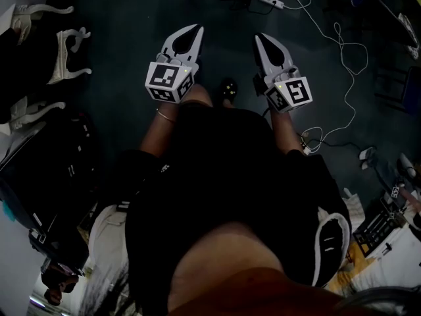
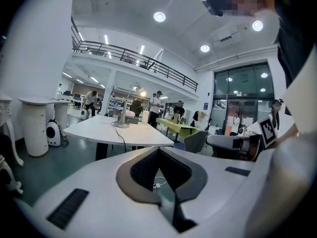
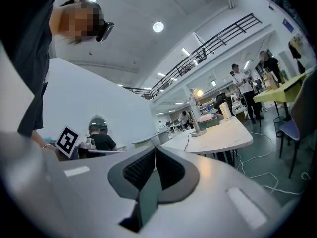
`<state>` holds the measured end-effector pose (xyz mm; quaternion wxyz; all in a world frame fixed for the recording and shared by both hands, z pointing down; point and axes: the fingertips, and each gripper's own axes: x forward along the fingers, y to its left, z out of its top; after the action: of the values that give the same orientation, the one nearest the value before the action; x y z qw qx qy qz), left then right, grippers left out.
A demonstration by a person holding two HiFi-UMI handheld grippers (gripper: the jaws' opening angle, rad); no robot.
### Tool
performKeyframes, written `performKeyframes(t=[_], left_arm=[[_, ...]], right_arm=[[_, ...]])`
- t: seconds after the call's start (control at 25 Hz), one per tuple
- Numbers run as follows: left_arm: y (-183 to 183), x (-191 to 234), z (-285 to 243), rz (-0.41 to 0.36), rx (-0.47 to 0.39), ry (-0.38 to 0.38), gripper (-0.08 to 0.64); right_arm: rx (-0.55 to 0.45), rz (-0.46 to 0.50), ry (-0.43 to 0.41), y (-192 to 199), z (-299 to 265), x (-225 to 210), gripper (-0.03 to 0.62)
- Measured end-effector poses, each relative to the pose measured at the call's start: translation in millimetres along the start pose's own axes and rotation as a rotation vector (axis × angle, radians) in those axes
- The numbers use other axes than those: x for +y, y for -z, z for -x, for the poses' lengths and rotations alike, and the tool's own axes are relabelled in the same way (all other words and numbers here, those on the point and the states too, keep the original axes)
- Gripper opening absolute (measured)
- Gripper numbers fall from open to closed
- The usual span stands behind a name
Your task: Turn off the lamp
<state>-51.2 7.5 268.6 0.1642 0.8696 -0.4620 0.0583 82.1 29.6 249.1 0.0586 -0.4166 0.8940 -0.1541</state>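
Note:
A desk lamp [image 2: 130, 107] with a slim bent arm and a lit head stands on a white table [image 2: 133, 135] some way ahead in the left gripper view. The right gripper view shows the same lamp [image 3: 194, 114], glowing, on that table [image 3: 225, 133]. Both grippers are far from it and touch nothing. In the head view my left gripper [image 1: 197, 29] and right gripper [image 1: 258, 38] are held side by side over the dark floor. The left gripper [image 2: 159, 148] has its jaws closed together and empty. The right gripper [image 3: 155, 148] is also shut and empty.
White cables [image 1: 342, 51] and a power strip [image 1: 271, 0] lie on the floor ahead to the right. White carved furniture legs [image 1: 66, 58] and a black case [image 1: 46, 170] stand at the left. A white pedestal [image 2: 35, 125], a grey chair [image 2: 195, 142] and standing people [image 2: 154, 108] surround the table.

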Motion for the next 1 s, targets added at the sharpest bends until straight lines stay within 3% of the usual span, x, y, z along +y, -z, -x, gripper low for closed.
performKeyframes(t=[0.16,1.0], left_arm=[[-4.7,17.8,-3.8,-0.001,0.01,0.028,-0.002],[-17.5,121.4,-21.2,-0.005,0.062,0.107,-0.002]], right_arm=[[-0.003,-0.008,0.052,-0.5,-12.5,2.0,-0.003],[-0.018,-0.009,0.146,10.7,-108.2,12.2,-0.003]])
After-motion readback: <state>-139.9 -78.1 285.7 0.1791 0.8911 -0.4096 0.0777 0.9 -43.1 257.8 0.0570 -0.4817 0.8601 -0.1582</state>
